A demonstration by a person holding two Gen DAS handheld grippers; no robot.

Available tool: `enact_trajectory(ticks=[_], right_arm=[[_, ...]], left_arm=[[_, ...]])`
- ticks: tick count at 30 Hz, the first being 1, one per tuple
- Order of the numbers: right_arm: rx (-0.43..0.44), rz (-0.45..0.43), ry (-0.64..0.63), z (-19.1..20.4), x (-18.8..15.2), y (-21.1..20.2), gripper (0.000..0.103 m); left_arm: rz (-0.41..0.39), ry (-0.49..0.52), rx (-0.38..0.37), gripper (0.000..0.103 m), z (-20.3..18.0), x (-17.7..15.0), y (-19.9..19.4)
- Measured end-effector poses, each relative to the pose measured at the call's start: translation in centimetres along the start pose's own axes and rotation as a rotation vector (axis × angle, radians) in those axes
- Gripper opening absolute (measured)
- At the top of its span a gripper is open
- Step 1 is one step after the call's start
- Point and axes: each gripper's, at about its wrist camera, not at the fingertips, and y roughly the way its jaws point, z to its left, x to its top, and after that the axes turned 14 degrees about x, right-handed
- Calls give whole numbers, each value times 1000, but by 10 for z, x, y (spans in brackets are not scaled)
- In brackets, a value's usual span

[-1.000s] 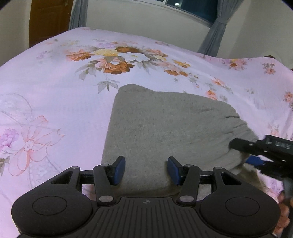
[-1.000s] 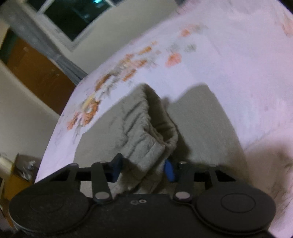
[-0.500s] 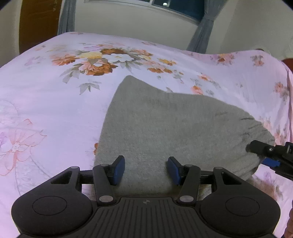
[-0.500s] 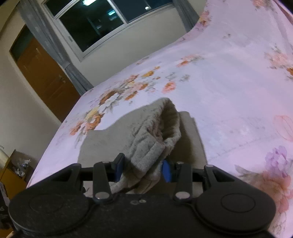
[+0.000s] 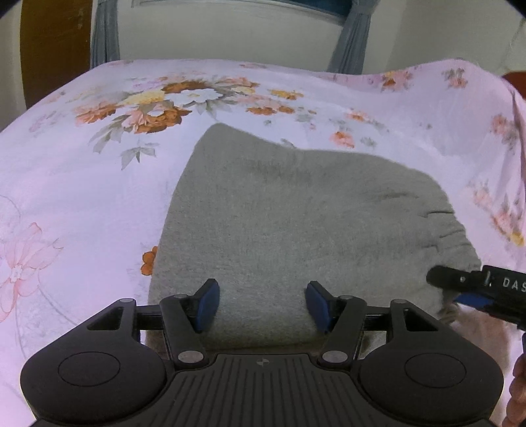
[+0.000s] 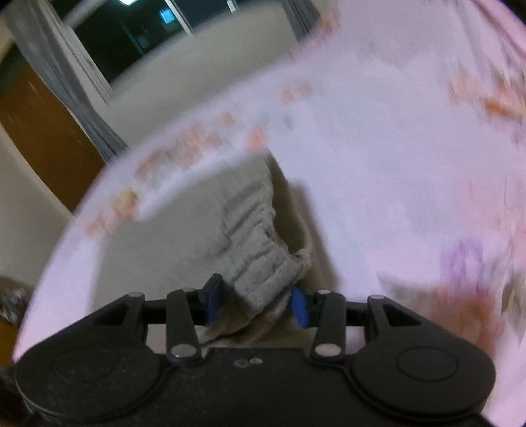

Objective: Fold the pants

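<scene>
On the floral bed, the grey pants now lie as a flatter folded block than a second ago. Left claw is opening, grasping nothing; right claw, easing open, still pinches the waistband, so release looks near.

One pair of grey pants lies folded in the centre of the left wrist view. One bed with a pink floral sheet fills most of both frames. Two grippers show: the left gripper at the lower centre and the right gripper at the lower right edge. Each gripper has two blue pads. Two grey curtains hang at the top, one upper left, one upper right. One brown door stands upper left. One window shows in the right wrist view, upper left.
</scene>
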Motion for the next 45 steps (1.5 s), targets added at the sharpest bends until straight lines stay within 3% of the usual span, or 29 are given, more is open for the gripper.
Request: enact_trajectory(ticks=[3, 8, 16, 18, 21, 25, 28, 30, 37, 41, 45], right_arm=[[-4, -35, -14, 4, 0, -14, 60], [-21, -111, -120, 23, 9, -43, 57], [-30, -47, -363, 64, 20, -10, 51], [-57, 4, -398, 60, 15, 3, 50], [-96, 79, -414, 42, 0, 20, 49], [-88, 75, -420, 40, -2, 17, 49], [-25, 26, -357, 48, 14, 9, 50], [-11, 10, -382, 58, 26, 13, 50], [-37, 5, -444, 72, 59, 54, 49], [-112, 88, -466, 54, 56, 87, 49], [-117, 73, -487, 58, 55, 84, 49]], left_arm=[[-5, 2, -1, 60, 0, -1, -1], [0, 4, 2, 60, 0, 2, -3], [-34, 21, 23, 60, -1, 17, -6], [-26, 16, 30, 60, 0, 21, 1], [8, 39, 29, 60, -2, 13, 18], [-30, 87, 42, 60, -9, 8, 15], [-28, 46, 18, 60, -4, 21, 12], [-37, 51, 21, 60, -6, 32, 16], [-6, 67, 20, 60, -20, 70, 56], [2, 69, 24, 60, -27, 86, 76], [9, 50, 32, 60, -32, 98, 90]])
